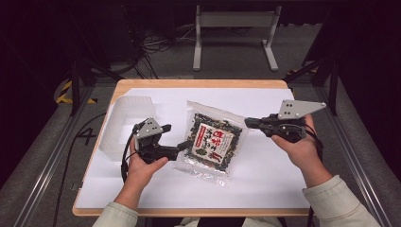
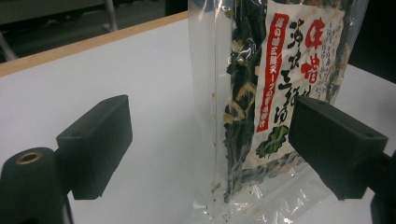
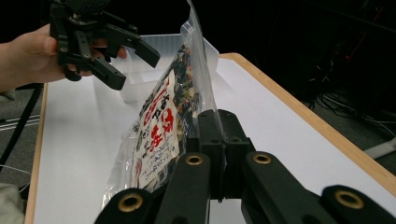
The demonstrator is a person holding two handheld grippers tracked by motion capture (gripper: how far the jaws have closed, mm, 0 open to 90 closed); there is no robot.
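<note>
bag: clear packet of dried seaweed mix [image 1: 211,141] w/ red-and-white label, sitting mid-table on the white sheet [image 1: 265,179], one edge being lifted off it
long axis: running from near corner by L side up to far corner; in right gripper view it's standing tilted on edge, stretching away from the jaws
R gripper [image 1: 249,123]: jaws together, clamping the bag's right edge [image 3: 205,100]; hand is holding it level, pointing in from the right
L gripper [image 1: 182,145]: jaws apart, nothing between pads; tips just beside bag's left edge, bag lying straight ahead btwn the two pads [image 2: 100,140] in left gripper view
nearer hand: both close; R already gripping, L free
tub: translucent container [image 1: 125,124] sitting behind L hand, at table's left
next (guess): L is needing to close on the left edge opposite R's grip
</note>
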